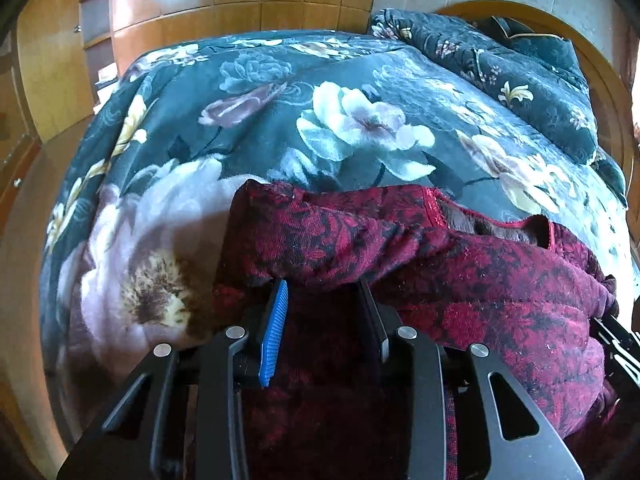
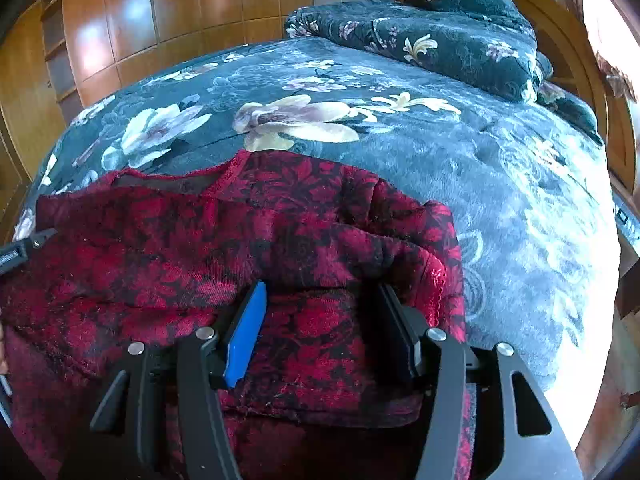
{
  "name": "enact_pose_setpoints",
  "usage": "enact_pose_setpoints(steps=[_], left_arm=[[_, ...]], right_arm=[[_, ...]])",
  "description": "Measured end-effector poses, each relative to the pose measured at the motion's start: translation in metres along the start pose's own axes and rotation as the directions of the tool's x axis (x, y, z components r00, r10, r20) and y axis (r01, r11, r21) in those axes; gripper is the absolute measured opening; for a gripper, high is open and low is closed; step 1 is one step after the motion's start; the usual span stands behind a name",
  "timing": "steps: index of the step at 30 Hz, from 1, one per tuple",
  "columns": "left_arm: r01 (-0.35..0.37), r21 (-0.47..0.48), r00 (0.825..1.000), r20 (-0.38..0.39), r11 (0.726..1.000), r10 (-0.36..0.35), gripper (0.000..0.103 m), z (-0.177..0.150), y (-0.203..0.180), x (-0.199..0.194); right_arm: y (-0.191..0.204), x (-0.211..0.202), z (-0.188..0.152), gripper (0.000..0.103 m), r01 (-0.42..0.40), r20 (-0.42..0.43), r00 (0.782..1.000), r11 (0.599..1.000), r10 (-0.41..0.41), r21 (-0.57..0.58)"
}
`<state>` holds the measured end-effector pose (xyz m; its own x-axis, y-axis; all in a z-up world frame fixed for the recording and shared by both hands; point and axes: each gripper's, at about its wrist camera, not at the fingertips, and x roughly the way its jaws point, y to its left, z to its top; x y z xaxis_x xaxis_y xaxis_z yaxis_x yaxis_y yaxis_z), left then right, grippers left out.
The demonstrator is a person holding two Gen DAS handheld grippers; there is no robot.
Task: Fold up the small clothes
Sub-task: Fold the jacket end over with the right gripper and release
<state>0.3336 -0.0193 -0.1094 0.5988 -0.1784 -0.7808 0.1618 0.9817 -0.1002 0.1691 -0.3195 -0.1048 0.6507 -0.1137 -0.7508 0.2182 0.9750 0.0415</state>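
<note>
Left claw (image 1: 324, 292), lower centre: jaws apart, tips under a fold of the red garment (image 1: 460, 264). Garment lies on the floral bed (image 1: 280, 120), filling lower frame. Right claw (image 2: 324, 296): jaws apart, garment fold between them.

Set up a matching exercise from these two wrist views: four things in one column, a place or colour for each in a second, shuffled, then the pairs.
Things
1. red garment
2. floral blanket
3. folded quilt
4. wardrobe

Descriptions
A. glossy brown wood, behind the bed
B. dark teal with big pale flowers, spread over the bed
C. piled at the headboard end
D. crimson with black pattern, nearest both grippers

Pairs: 1-D, 2-B, 3-C, 4-A
</note>
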Motion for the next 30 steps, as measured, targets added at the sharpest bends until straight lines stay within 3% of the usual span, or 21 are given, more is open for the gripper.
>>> enact_pose_setpoints(steps=[4, 8, 11, 16, 24, 30], left_arm=[[-0.001, -0.023, 1.0, -0.005, 1.0, 0.001, 0.036, 0.002, 0.002, -0.032], [-0.013, -0.012, 0.999, 0.035, 1.0, 0.013, 0.049, -0.016, 0.005, -0.077], [-0.013, -0.015, 0.998, 0.055, 1.0, 0.014, 0.05, -0.034, 0.009, -0.105], [-0.022, -0.028, 0.997, 0.067, 0.999, 0.024, 0.05, -0.071, 0.013, -0.14], [-0.013, 0.005, 0.999, 0.041, 1.0, 0.013, 0.05, -0.127, 0.012, -0.169], [-0.009, -0.004, 1.0, 0.02, 1.0, 0.009, 0.05, -0.16, 0.018, -0.182]], right_arm=[[0.001, -0.007, 0.005, 0.057, 0.006, -0.02, 1.0, 1.0, -0.006, -0.015], [0.0, -0.033, 0.008, 0.084, -0.026, -0.021, 0.999, 1.0, 0.026, 0.009], [-0.001, -0.055, -0.001, 0.088, -0.048, -0.017, 0.999, 0.998, 0.049, 0.031], [-0.008, -0.073, -0.036, 0.091, -0.114, -0.114, 0.986, 0.991, 0.122, 0.073], [-0.018, -0.108, -0.094, 0.093, -0.137, -0.181, 0.973, 0.989, 0.146, 0.058], [-0.031, -0.123, -0.138, 0.093, -0.225, -0.255, 0.933, 0.964, 0.256, 0.144]])
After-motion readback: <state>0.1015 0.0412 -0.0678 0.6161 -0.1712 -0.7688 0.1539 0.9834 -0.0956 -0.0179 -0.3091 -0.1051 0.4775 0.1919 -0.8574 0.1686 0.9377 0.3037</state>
